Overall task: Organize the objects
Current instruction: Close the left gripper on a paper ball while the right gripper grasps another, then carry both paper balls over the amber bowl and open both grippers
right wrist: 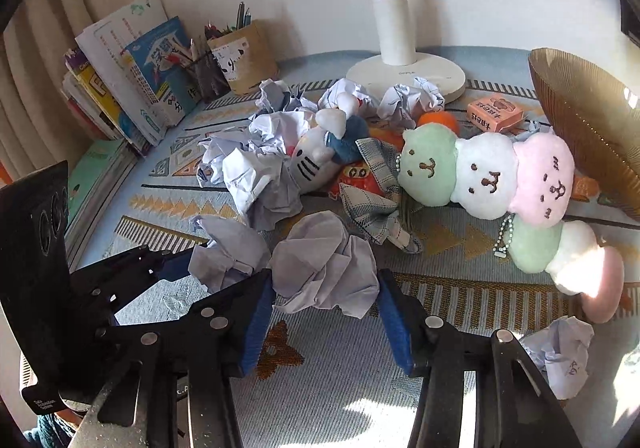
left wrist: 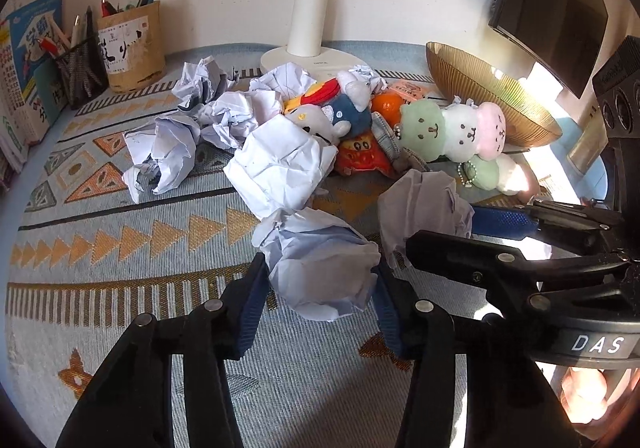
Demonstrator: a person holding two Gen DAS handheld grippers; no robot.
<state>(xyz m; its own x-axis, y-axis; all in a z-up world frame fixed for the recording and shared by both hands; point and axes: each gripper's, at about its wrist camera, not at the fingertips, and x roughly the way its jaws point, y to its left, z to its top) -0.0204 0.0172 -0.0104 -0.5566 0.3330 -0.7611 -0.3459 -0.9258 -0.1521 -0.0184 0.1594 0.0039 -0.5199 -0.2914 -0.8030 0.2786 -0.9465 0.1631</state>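
My left gripper [left wrist: 320,288] clamps one crumpled paper ball [left wrist: 324,268]; my right gripper [right wrist: 326,300] clamps another [right wrist: 326,268]. Bare patterned cloth [left wrist: 120,268] lies left. Pens fill the paper cup [left wrist: 134,44].

paper ball [right wrist: 326,264] pale lilac | tablecloth [left wrist: 120,248] blue-orange geometric | bowl [left wrist: 492,96] amber

Bare patterned cloth on counter [left wrist: 120,232] open along near-left side. Ahead blocked: crumpled paper heap [left wrist: 224,120], plush toys [right wrist: 484,176]. Lamp base [right wrist: 404,76] at rear, amber bowl [right wrist: 588,128] far right, books [right wrist: 124,72] and pen holders [left wrist: 132,44] rear-left
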